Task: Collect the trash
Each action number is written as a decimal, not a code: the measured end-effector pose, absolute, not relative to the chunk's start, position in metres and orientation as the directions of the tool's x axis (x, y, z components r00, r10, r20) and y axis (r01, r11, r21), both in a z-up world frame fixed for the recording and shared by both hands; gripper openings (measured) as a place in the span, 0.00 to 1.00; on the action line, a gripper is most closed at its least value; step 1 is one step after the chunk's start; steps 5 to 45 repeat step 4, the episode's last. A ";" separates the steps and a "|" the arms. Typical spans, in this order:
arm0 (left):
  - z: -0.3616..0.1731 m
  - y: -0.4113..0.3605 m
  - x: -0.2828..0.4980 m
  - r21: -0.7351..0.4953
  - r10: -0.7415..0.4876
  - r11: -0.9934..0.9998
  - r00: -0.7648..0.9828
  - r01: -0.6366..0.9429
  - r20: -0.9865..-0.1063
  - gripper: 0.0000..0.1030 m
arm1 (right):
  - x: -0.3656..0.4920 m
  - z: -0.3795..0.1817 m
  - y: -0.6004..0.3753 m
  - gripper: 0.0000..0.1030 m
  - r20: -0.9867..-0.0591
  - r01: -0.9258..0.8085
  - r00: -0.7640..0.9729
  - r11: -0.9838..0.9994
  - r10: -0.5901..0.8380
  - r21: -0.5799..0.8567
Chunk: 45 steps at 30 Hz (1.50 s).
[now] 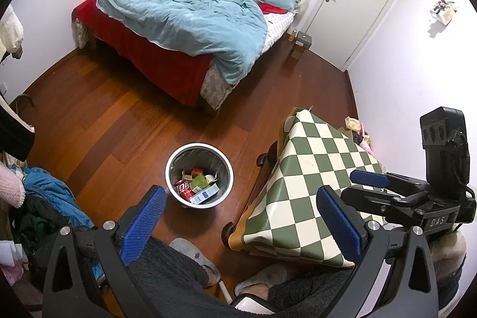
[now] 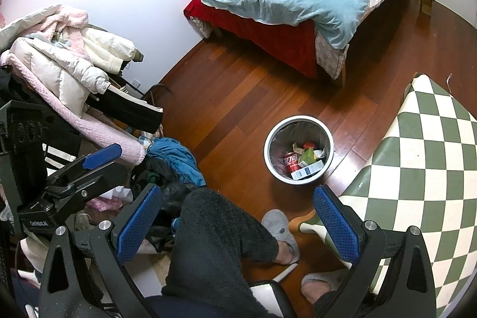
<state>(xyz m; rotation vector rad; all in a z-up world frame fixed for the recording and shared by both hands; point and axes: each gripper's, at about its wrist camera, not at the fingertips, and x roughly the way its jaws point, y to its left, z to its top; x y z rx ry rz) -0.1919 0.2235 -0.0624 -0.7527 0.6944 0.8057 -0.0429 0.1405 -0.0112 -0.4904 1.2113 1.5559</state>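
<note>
A round metal trash bin (image 1: 196,157) (image 2: 295,130) stands on the wooden floor. It holds a red can (image 1: 182,188) (image 2: 290,161), a green carton (image 1: 199,182), a blue-and-white box (image 1: 204,195) and crumpled paper. My left gripper (image 1: 240,198) hangs open above the floor, just near of the bin, nothing between its blue pads (image 1: 143,222). My right gripper (image 2: 237,198) is also open and empty, held high over the person's leg, with the bin ahead and to its right. Each gripper shows at the edge of the other's view.
A table with a green-and-cream checkered cloth (image 1: 313,184) (image 2: 417,169) stands right of the bin. Beyond lies a bed (image 1: 184,20) with a blue duvet. A heap of clothes (image 2: 59,64) fills the left. The person's dark fleece trouser legs and grey slippers (image 2: 280,225) are below.
</note>
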 end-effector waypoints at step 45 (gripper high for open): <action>-0.061 0.221 -0.193 -0.323 0.374 0.474 0.519 -0.819 -0.769 1.00 | -0.047 -0.012 0.140 1.00 -0.804 -0.896 -0.361 0.062 0.473 0.439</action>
